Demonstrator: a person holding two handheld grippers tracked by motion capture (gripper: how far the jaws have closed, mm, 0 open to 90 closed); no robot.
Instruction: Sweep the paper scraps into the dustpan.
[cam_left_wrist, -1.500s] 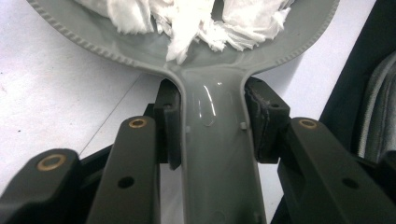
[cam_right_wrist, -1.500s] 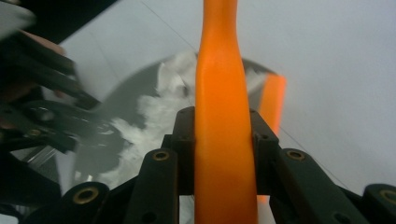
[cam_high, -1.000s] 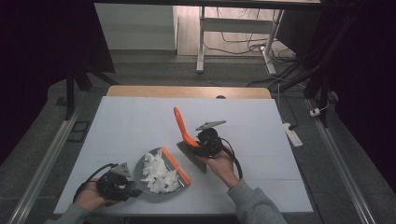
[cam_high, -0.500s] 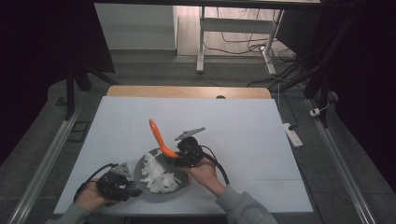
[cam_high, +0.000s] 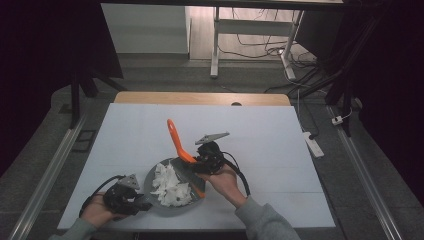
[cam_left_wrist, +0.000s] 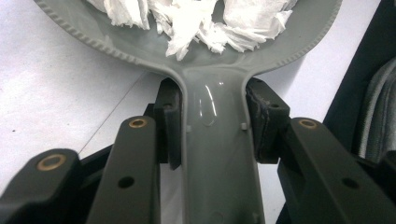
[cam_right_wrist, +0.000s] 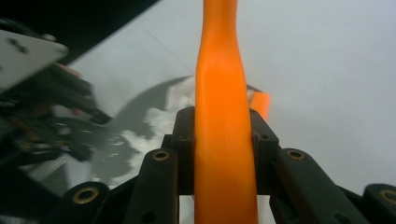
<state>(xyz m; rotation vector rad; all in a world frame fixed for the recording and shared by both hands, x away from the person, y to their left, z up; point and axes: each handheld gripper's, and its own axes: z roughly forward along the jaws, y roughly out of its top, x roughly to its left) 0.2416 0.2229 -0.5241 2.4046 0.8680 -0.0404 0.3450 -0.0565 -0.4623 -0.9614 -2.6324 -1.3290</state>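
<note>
Over the last sec I've swung my right gripper (cam_high: 202, 161) leftward and toward me – it was out over bare tabletop (cam_high: 280, 135) w/ the orange brush (cam_high: 176, 141) held clear of the pan, and now the brush's head sits at the right rim of the grey dustpan (cam_high: 200, 199), its handle slanting up and away to the left. My read: the sweep stroke has ended at the pan, so the paper is prob. all collected, and lifting the pan to tip it out looks like the next job. Right gripper is clenched on the brush handle (cam_right_wrist: 223, 140); the right gripper view shows both black jaws pressed against its sides. Left gripper (cam_high: 131, 200) hasn't moved – it's at the near-left corner of the tabletop, clamped on the dustpan's handle (cam_left_wrist: 219, 154), pads tight on either edge in the left gripper view. The dustpan lies flat on the white tabletop, close to the near edge, between my two hands. It's a round grey plastic pan w/ a finely ridged rim (cam_left_wrist: 88, 42) and a glossy flat handle. Inside it is a loose heap of torn white tissue paper (cam_high: 170, 186), crumpled scraps bunched mostly at the middle and left of the pan. No stray scraps visible on the tabletop around it.
</note>
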